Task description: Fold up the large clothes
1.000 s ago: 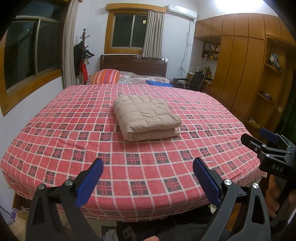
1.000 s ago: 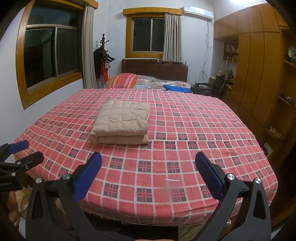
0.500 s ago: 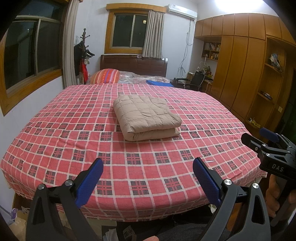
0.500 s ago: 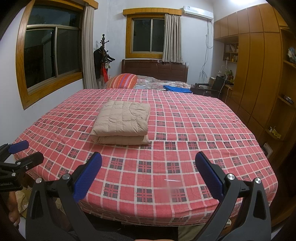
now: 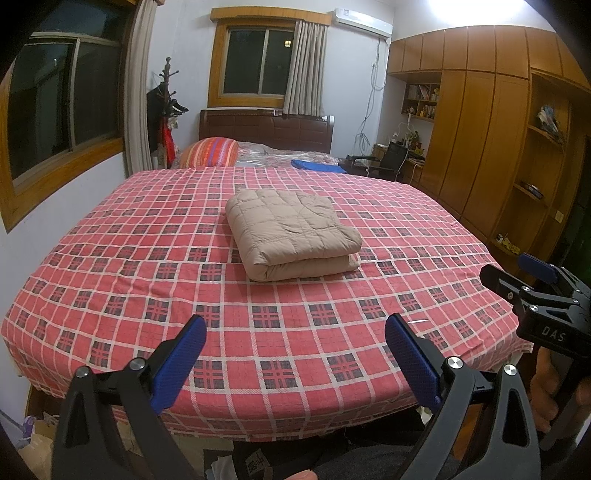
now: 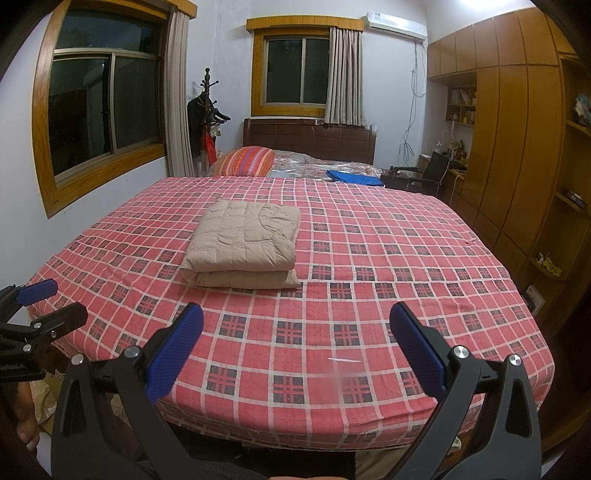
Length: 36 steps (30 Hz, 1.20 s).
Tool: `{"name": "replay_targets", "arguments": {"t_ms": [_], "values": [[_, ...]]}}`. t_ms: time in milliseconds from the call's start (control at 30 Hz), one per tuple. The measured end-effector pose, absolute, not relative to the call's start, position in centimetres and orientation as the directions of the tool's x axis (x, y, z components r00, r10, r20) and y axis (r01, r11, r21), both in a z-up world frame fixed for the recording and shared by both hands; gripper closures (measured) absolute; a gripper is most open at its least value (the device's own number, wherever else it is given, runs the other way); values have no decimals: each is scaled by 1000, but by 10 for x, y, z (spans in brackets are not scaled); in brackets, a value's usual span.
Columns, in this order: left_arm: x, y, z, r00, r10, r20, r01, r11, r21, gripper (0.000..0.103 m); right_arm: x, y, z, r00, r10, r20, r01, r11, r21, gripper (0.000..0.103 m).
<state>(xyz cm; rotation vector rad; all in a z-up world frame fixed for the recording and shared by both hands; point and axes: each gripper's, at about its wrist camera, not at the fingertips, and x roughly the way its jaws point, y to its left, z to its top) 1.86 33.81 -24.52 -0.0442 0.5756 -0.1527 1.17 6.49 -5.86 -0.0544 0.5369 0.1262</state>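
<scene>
quilted beige garment (image 5: 291,232) lies folded square on checked bedspread (image 5: 258,332); left gripper (image 5: 295,354) and right gripper (image 6: 295,347) gape, empty.

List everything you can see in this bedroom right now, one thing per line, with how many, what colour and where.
folded quilted garment: one, beige, middle of the bed
checked bedspread: one, red with dark squares, covering the near bed
striped pillow: one, orange-red, at the far left behind the bedspread
headboard: one, dark brown, under the far window
blue cloth: one, on the far bed, right side
coat stand: one, dark, left of the headboard
air conditioner: one, white, high on the far wall
wardrobe: wooden, along the right wall
office chair: one, black, by the desk
left tongs: open, over the near bed edge
right tongs: open, over the near bed edge
</scene>
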Motion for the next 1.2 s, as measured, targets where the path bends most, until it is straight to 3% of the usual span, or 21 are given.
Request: {"name": "replay_targets", "arguments": {"t_ms": [1200], "values": [[18, 340, -245, 826, -154, -542, 128, 988, -85, 5, 14, 67, -54, 853, 110, -510, -138, 990, -17, 3]]}}
